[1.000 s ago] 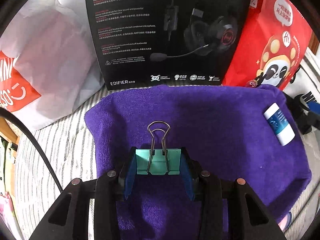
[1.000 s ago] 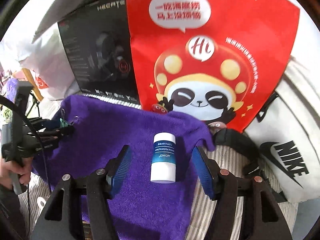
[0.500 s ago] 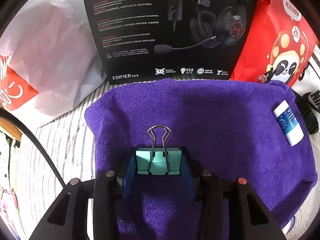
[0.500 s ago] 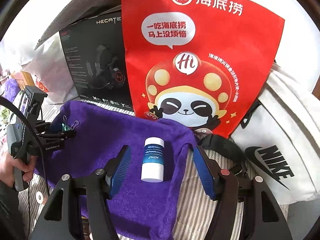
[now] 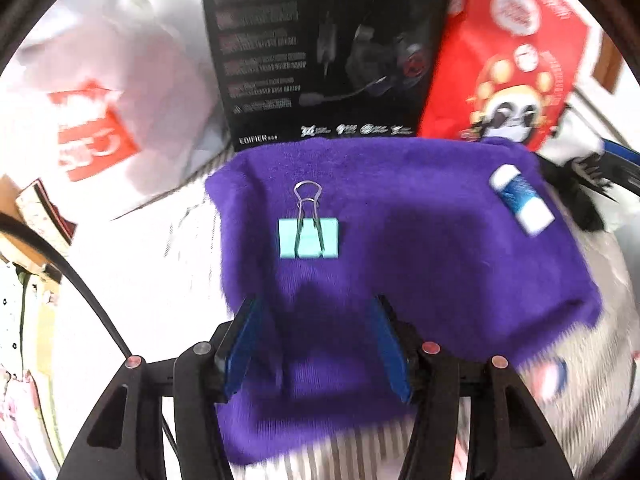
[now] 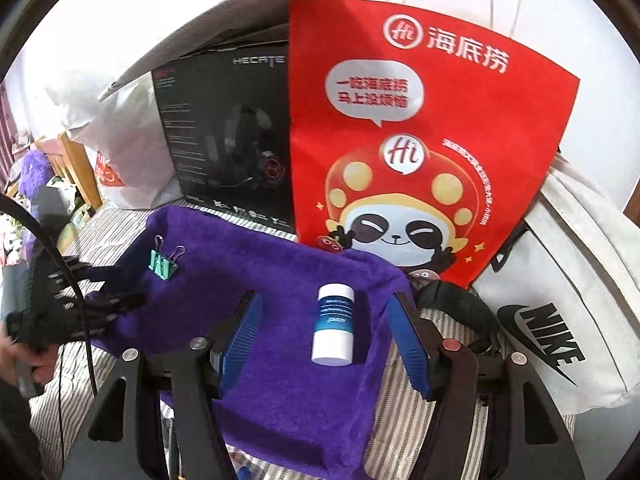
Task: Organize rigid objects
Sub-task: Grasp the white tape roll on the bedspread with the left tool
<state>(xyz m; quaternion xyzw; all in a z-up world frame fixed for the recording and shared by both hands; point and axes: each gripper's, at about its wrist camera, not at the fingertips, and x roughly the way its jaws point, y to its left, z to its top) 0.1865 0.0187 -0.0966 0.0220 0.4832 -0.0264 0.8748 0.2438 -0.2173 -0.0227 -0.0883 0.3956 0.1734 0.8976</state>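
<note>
1. The teal binder clip lay flat on the purple towel, left of centre in the left wrist view, wire handles toward the headset box.
2. My left gripper had just been opening; its jaws stood apart with nothing between them, below the clip.
3. I judged the clip placed; the small white-and-blue bottle looked next.
4. My right gripper hung wide around the bottle, pads clear of it.
5. Closing would need a descent. The bottle lay near the towel's right edge; the red panda bag crowded behind.
</note>
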